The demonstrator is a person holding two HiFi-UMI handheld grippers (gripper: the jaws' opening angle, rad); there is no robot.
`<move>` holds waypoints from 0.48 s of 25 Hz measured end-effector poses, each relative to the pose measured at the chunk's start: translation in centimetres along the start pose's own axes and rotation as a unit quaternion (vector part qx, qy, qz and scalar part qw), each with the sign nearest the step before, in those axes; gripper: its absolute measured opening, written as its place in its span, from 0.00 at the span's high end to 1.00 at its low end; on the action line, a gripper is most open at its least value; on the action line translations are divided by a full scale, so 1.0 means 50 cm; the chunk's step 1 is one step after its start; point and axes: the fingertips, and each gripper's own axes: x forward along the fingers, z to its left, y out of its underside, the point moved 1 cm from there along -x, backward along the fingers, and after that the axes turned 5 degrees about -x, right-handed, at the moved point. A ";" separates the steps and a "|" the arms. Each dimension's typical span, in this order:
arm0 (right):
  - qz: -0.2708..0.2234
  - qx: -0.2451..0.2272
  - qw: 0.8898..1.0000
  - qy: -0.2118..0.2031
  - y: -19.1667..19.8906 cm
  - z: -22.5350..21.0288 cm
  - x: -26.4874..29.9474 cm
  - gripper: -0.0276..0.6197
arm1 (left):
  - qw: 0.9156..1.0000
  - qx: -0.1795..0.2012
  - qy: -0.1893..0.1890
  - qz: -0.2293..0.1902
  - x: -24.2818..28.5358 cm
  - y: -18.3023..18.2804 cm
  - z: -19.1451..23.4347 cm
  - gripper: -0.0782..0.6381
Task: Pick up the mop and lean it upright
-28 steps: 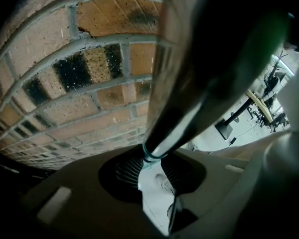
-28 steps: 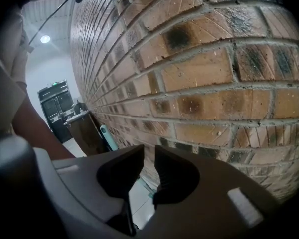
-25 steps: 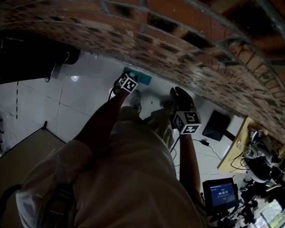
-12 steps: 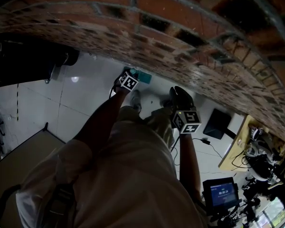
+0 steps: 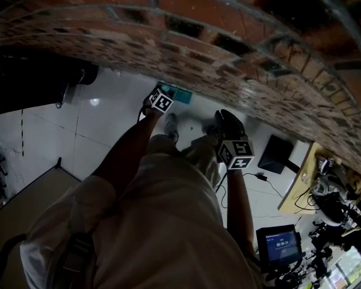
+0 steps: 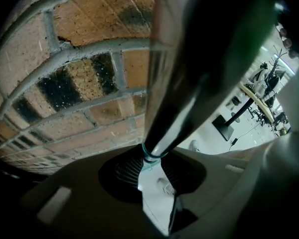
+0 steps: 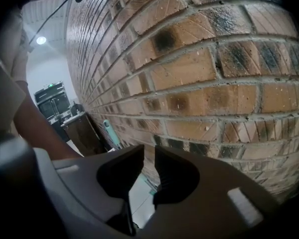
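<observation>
Beside rough brick wall [image 6: 79, 83], glossy cylindrical mop handle [image 6: 173, 108].

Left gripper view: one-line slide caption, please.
Left gripper shut on the dark mop handle, beside the brick wall.

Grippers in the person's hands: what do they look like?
The left gripper and right gripper are pale grey shells with black inner pads. Each carries a cube of black-and-white square markers. The person wears light beige clothes.

Glossy pale floor [image 5: 102, 131] carries the teal mop head [image 5: 182, 95].
</observation>
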 end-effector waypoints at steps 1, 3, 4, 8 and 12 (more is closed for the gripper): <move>0.001 0.000 1.000 0.001 0.002 -0.002 0.000 0.85 | 1.000 0.000 -0.001 -0.001 0.000 -0.002 0.001 0.71; 0.002 0.002 1.000 0.002 0.003 -0.004 0.001 0.85 | 1.000 -0.001 -0.001 -0.001 0.003 -0.003 0.003 0.71; 0.003 0.002 1.000 0.002 0.003 -0.005 0.001 0.85 | 1.000 -0.001 -0.001 -0.001 0.004 -0.005 0.004 0.71; 0.002 -0.001 1.000 0.001 -0.004 -0.004 0.005 0.85 | 1.000 -0.005 -0.001 0.003 0.008 0.001 0.011 0.71; 0.002 -0.004 1.000 0.004 -0.010 -0.009 0.005 0.85 | 1.000 -0.003 -0.002 0.002 0.013 -0.001 0.017 0.71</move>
